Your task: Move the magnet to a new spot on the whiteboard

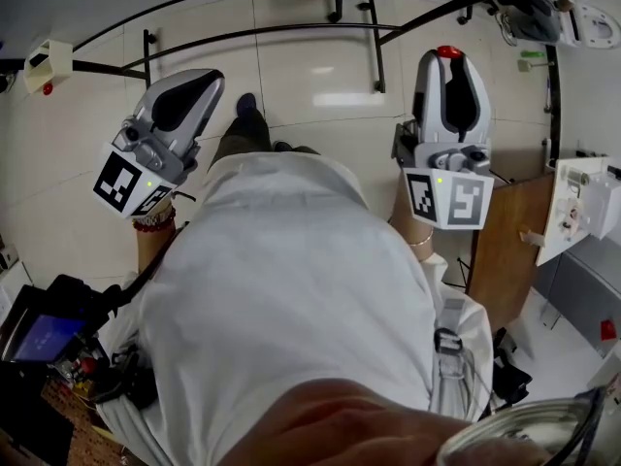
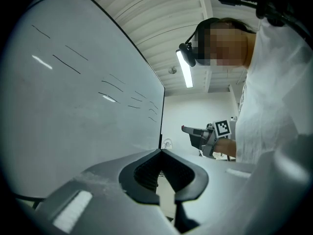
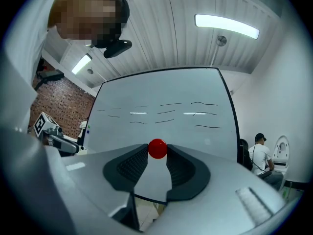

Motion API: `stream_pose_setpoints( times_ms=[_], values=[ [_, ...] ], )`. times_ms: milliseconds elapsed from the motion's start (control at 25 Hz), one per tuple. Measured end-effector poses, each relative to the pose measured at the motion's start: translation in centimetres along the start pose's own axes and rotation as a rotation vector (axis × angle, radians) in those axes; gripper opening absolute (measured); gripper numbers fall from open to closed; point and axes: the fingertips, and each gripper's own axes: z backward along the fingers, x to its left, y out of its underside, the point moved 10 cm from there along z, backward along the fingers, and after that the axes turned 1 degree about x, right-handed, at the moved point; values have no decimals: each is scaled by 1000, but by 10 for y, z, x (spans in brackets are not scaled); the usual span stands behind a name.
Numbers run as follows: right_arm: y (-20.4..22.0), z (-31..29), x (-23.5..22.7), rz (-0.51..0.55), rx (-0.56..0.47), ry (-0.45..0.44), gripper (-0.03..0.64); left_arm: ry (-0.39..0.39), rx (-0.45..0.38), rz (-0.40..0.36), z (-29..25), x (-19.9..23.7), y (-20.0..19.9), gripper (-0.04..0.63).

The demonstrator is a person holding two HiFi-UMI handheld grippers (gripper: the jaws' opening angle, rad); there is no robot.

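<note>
The whiteboard (image 3: 161, 97) fills the middle of the right gripper view, upright, with short dark marks (image 3: 205, 103) across its upper half. In the left gripper view it runs along the left side at a slant (image 2: 73, 106).

The person (image 1: 291, 289), in a white coat, holds both grippers out in front, well apart.

The left gripper (image 1: 213, 78) is at the person's left, beside the board. Its jaws are closed tip to tip (image 2: 160, 152), with nothing between them.

The right gripper (image 1: 447, 58) faces the board straight on. Its jaws are pinched on the magnet (image 3: 157, 149), a small red ball held at their very tips (image 3: 157, 152). The magnet also shows in the head view, as a red dot at the end of that gripper (image 1: 447, 52). It is off the whiteboard, which stands beyond it with its whole face in view.
</note>
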Motion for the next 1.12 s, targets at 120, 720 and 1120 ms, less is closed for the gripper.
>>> stream_pose_setpoints(
  times_ms=[120,720,1120],
  values=[
    [1,29,-1,-7,3,-35,124,-25,10,17,9,-37,9,6],
    [1,80,17,-50,15,-135,124,6,21,30,15,-88,15,6],
    [-7,64,49,-112,30,-123,124,24,32,81,39,-69,20,6]
  ],
)
